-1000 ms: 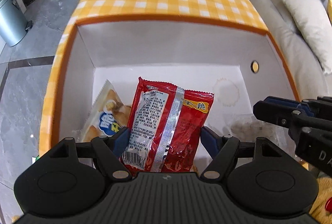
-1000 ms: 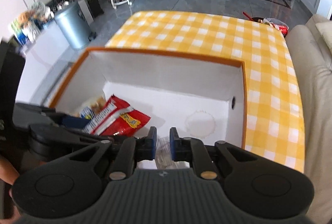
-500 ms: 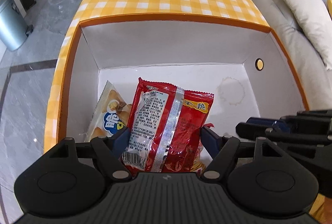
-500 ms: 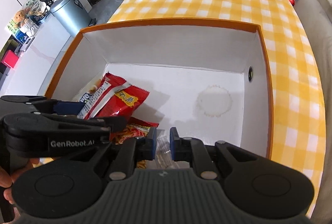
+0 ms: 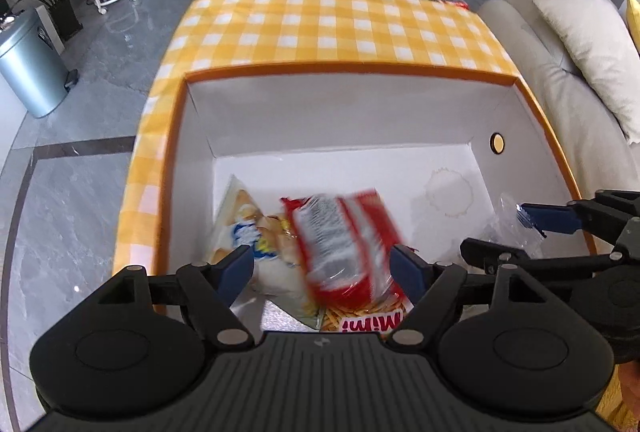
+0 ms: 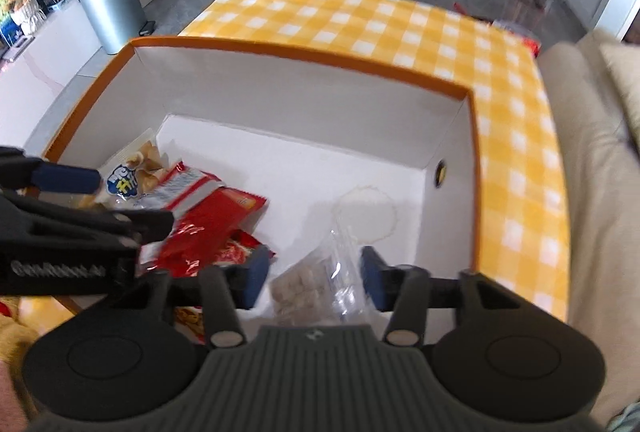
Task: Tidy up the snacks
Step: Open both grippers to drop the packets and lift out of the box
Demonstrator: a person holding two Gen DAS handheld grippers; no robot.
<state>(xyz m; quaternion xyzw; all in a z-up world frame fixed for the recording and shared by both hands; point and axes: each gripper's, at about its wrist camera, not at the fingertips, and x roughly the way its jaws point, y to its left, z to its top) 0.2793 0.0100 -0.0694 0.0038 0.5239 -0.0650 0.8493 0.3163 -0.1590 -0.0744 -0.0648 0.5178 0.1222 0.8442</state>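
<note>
now blurred red snack bag mid-box

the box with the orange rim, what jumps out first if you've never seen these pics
The big white box with the orange rim fills both views on a yellow checked tablecloth. In its near left corner a blurred red snack bag lies between the open left gripper; the right gripper, jaws just opened, straddles a clear packet.

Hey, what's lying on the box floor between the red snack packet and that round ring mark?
Nothing: in the right wrist view the white floor between the red snack packet and the ring mark is bare. The clear bag lies nearer the camera.
</note>
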